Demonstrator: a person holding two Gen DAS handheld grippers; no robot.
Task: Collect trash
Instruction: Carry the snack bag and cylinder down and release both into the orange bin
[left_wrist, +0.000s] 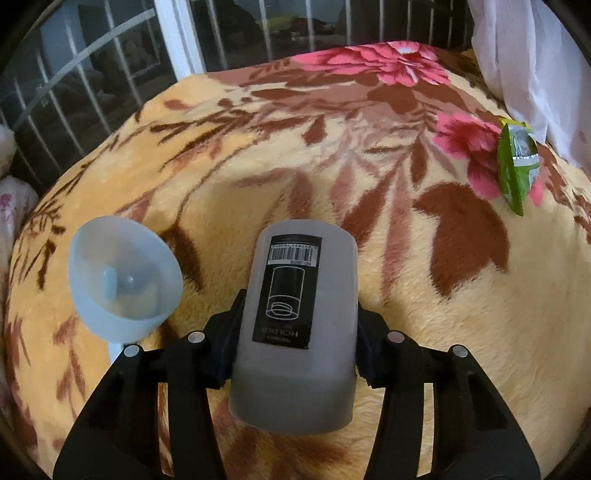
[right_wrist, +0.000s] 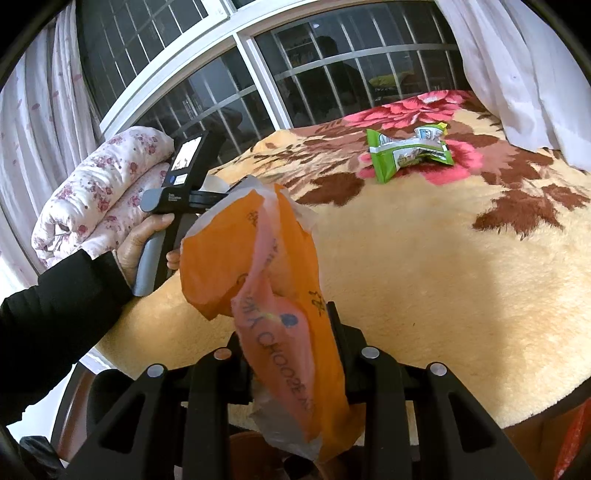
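Jaws grip both: my left gripper (left_wrist: 295, 332) holds the holder (left_wrist: 295, 332), right gripper (right_wrist: 288, 354) pinches the bag (right_wrist: 258, 258); I'd lift the holder squarely into the bag's mouth.

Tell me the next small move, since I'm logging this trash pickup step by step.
Probably lift the grey holder container, gripped between the left gripper fingers, off the blanket toward the orange bag pinched in the right gripper. The green wrapper can wait.

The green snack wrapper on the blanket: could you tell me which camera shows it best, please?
The right wrist view: the green wrapper lies whole and face-up on the blanket. The left wrist view shows it edge-on, near the frame's right side.
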